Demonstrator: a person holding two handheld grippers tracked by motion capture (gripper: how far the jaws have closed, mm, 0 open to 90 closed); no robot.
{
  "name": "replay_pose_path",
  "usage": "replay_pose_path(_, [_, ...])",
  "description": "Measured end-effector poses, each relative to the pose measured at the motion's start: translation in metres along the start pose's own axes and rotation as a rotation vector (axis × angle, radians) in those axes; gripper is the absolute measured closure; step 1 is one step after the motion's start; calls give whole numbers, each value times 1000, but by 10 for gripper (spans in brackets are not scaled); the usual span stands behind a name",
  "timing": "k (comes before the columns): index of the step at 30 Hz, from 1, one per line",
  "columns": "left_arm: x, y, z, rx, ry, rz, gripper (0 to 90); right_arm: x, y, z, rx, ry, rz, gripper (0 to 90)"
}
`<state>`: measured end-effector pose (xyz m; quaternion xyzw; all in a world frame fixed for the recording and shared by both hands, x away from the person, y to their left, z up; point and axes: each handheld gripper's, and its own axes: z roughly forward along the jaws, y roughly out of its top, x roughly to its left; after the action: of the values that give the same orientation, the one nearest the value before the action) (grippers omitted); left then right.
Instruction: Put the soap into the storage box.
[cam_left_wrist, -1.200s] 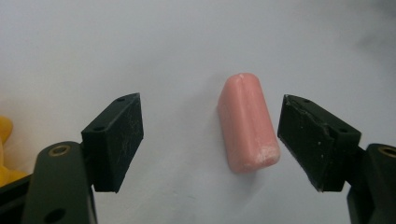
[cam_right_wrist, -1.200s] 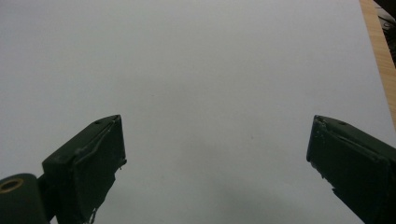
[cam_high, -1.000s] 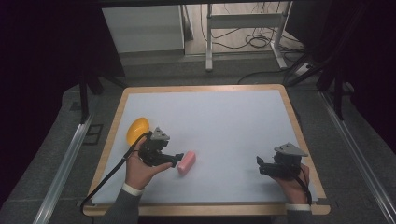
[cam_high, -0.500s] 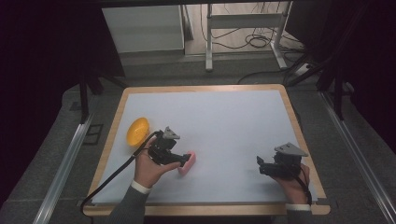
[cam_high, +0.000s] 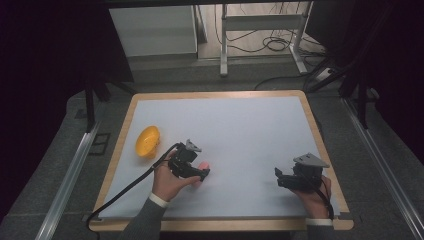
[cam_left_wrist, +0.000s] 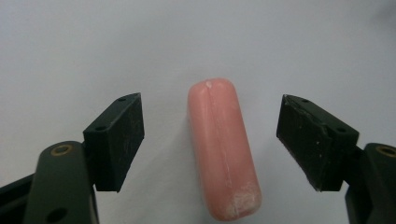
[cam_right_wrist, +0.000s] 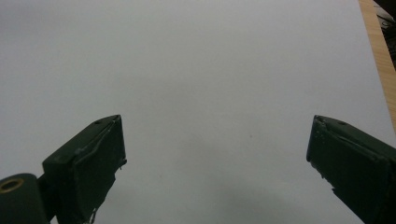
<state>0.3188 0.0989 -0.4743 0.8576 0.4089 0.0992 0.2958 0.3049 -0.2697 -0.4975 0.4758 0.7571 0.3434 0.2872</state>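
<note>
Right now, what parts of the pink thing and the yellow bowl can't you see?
- Pink bar, high view: the left tool and hand cover most of it.
- Pink bar, left gripper view: its near end meets the bottom edge of the picture, and its underside is hidden against the white mat.
- Yellow bowl, high view: too small to tell whether anything is inside.

From the high view the left gripper (cam_high: 199, 173) covers most of the pink bar (cam_high: 202, 168), so only one end peeks out. In the left gripper view the bar's (cam_left_wrist: 223, 148) near end runs close to the bottom edge.
</note>
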Motion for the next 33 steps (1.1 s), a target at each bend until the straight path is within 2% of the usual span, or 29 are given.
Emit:
replay_pose_path(9, [-2, -2, 12, 43, 24, 0, 283, 1, 0, 1, 7, 0, -4, 43])
replay_pose_path(17, [-4, -4, 23, 76, 15, -3, 334, 1, -1, 2, 11, -2, -8, 43])
replay_pose_path(22, [-3, -6, 28, 95, -12, -36, 401, 0, -2, 3, 13, -4, -10, 43])
replay_pose_path(26, [-2, -9, 33, 120, -11, -44, 466, 0, -2, 3, 13, -6, -8, 43])
replay_pose_path(28, [-1, -10, 32, 113, -29, -54, 513, 0, -2, 3, 13, -5, -9, 42])
replay_pose_path(33, [-1, -11, 31, 111, -18, -53, 594, 0, -2, 4, 17, -6, -11, 43])
